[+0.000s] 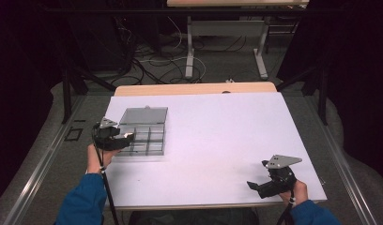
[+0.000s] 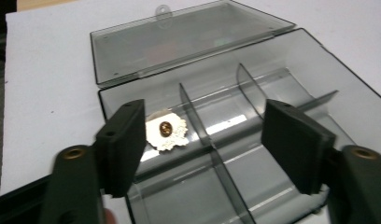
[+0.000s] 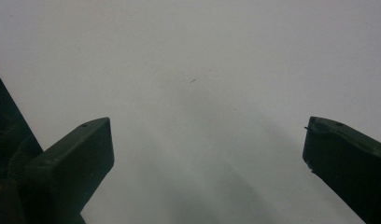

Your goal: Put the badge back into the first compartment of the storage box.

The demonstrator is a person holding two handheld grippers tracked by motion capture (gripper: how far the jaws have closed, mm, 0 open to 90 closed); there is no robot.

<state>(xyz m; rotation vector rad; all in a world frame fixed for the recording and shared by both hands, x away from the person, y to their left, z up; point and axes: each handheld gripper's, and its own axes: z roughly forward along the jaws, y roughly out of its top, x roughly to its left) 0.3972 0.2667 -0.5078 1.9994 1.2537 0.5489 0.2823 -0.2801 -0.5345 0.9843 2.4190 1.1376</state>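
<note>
Left gripper view: the left gripper [image 2: 212, 140] hangs unclenched, jaws apart, above the open compartment box [image 2: 291, 65]. A pale brooch [image 2: 166, 131] lies in the box's compartment at 9 o'clock. Judged step: release complete. Next: withdraw clear. Right gripper [image 3: 205, 154] rests open on the tabletop [image 3: 202, 56].

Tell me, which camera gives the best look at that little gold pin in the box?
The left gripper view: the gold pin lies close up in a compartment of the open clear box. In the high view the box is too small to make it out; the right gripper view looks at the white tabletop.
</note>
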